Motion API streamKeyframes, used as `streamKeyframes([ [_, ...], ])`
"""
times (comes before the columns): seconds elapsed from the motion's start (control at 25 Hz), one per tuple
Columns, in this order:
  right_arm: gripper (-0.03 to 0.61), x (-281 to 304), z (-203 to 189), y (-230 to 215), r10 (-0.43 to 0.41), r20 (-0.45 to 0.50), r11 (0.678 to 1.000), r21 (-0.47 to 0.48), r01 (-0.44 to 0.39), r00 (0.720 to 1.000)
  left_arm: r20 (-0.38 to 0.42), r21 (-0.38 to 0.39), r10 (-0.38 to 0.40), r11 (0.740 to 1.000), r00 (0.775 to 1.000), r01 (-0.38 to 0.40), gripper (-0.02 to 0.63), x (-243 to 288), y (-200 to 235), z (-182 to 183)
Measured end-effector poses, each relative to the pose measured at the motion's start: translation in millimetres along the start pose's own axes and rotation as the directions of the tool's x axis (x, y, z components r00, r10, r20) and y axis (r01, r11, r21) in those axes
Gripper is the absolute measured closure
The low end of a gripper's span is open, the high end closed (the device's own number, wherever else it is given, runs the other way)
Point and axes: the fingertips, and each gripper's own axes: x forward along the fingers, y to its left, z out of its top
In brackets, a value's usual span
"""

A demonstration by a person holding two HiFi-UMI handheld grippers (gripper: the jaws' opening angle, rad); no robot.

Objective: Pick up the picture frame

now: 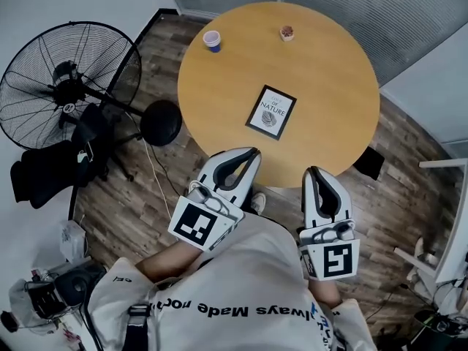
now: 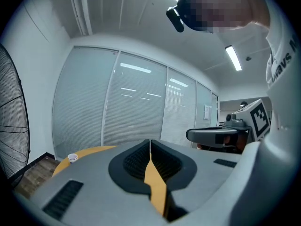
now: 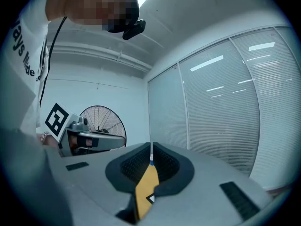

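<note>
Black picture frame (image 1: 270,112) printed "NATURE" lies toward the table's (image 1: 329,64) near edge. Left gripper (image 1: 251,153) and right gripper (image 1: 315,172) are pressed together, empty.

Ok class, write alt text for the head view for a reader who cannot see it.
A picture frame lies flat on a round wooden table, untouched. The left hand-held gripper and right hand-held gripper hover shut at the table's near edge.

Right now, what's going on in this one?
A person stands at a round wooden table with a gripper in each hand. The left gripper and right gripper hang at the table's near edge, jaws together, holding nothing. The picture frame lies flat on the table beyond them, untouched. A blue cup and a small cup sit at the far side. The pick-up has not started.
</note>
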Motion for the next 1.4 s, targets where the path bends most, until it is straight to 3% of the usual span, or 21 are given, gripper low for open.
streamKeyframes([
  [0.84,0.535,114.5,-1.0,-45.2,-0.082,-0.037,0.997,0.0,0.082,0.996,-0.02,-0.004,-0.092,0.996,0.996,0.092,0.58,88.0,93.4,13.9],
  [1.4,0.534,161.2,-43.6,-66.7,-0.155,-0.128,0.987,0.023,0.159,0.98,-0.124,-0.03,-0.162,0.987,0.979,0.16,0.578,130.7,139.0,-26.5],
])
